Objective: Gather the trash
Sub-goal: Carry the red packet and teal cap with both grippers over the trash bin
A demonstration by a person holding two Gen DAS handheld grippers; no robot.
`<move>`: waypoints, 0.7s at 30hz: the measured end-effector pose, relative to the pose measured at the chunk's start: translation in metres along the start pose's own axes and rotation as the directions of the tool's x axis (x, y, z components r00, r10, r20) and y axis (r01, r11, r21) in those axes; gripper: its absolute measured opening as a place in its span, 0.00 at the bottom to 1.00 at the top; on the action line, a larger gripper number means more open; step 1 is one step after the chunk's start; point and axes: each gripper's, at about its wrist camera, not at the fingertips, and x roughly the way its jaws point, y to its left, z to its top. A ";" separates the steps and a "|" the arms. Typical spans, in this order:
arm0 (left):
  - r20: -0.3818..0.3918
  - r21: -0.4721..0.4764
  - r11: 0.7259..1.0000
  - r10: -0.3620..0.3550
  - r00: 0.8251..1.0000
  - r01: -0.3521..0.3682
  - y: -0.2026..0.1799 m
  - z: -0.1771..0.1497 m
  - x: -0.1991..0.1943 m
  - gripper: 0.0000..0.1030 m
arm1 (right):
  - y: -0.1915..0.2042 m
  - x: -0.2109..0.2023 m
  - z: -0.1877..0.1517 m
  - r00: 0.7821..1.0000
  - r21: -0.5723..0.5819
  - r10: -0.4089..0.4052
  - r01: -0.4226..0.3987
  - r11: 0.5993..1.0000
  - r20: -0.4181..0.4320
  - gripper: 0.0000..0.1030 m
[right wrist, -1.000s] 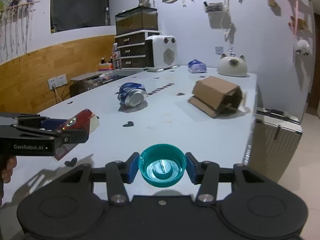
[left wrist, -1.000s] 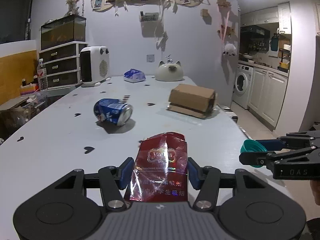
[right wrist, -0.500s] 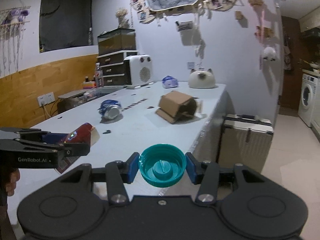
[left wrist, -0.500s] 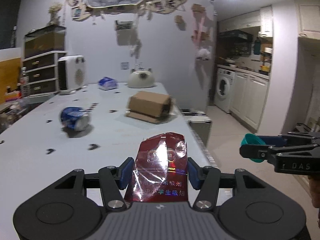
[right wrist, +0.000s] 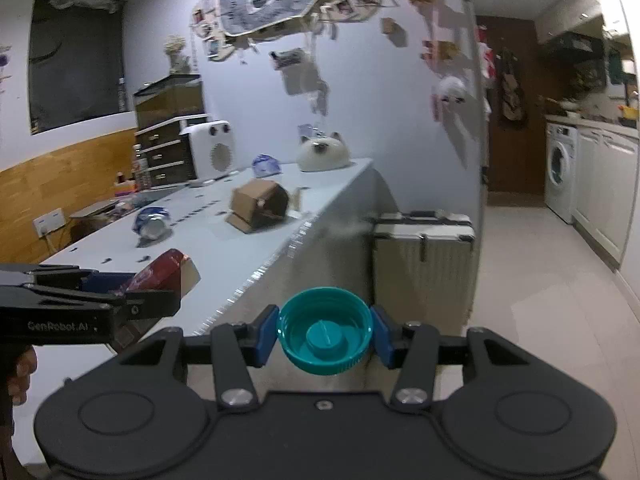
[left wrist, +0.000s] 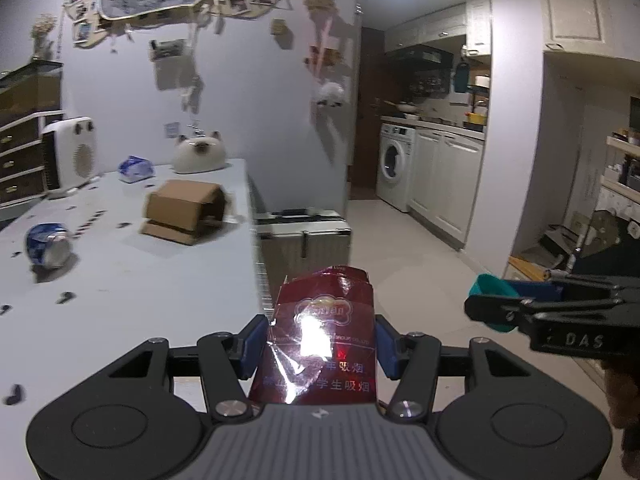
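Mid-carry, by the look of it — both grippers loaded and swung out past the desk's edge toward open floor. Left gripper (left wrist: pixel 320 346) with jaws closed narrow on a crumpled red cigarette pack (left wrist: pixel 322 336), pinched across its width, torn top pointing to 12 o'clock. Right gripper (right wrist: pixel 324 336) with jaws clamped on a teal bottle cap (right wrist: pixel 325 335), hollow side facing the camera; same cap seen from the left wrist view at 3 o'clock, edge-on. Two pieces of trash in hand, then, and more left on the desk (left wrist: pixel 132 288): a crushed blue can (left wrist: pixel 48 240) at 9 o'clock, lying on its side, and an opened cardboard box (left wrist: pixel 184 210) at about 10 o'clock, well apart from the can. Farther back at 10 to 11 o'clock, a crumpled blue wrapper (left wrist: pixel 135 168), just beside a cat-shaped ceramic piece (left wrist: pixel 198 156) and near a white heater (left wrist: pixel 72 152) — whether the wrapper counts as trash, hard to say. No bin visible in either view; only a metal suitcase (right wrist: pixel 424 256) standing against the desk's end and a washing machine (left wrist: pixel 394 170) down the kitchen side. Judged step: transporting the pack and cap to a disposal point not yet in sight. Next move calls for finding that bin, bringing each gripper over its mouth, and opening the jaws one at a time. Thin foil wrap on the pack likely to cling to a pad; cap likely to roll if dropped short.
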 end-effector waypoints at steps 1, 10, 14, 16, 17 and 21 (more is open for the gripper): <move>-0.002 0.002 1.000 -0.010 1.000 0.010 -0.008 -0.001 0.003 0.55 | -0.008 -0.002 -0.003 1.000 0.009 -0.011 0.011 1.000 -0.004 0.49; -0.086 0.004 0.996 -0.093 0.992 0.094 -0.073 -0.020 0.055 0.54 | -0.066 -0.006 -0.034 0.996 0.081 -0.085 0.088 0.993 -0.042 0.49; -0.140 -0.001 0.995 -0.102 0.985 0.103 -0.090 -0.032 0.089 0.54 | -0.094 0.000 -0.050 0.991 0.119 -0.110 0.118 0.986 -0.071 0.49; -0.166 -0.012 0.994 -0.108 0.980 0.108 -0.096 -0.039 0.109 0.54 | -0.108 0.008 -0.059 0.988 0.143 -0.126 0.139 0.980 -0.094 0.49; -0.177 -0.017 0.994 -0.109 0.978 0.108 -0.097 -0.042 0.117 0.54 | -0.115 0.014 -0.064 0.985 0.154 -0.137 0.153 0.976 -0.109 0.49; -0.239 -0.028 0.995 -0.101 0.966 0.097 -0.101 -0.060 0.158 0.54 | -0.137 0.039 -0.083 0.971 0.174 -0.170 0.198 0.965 -0.166 0.49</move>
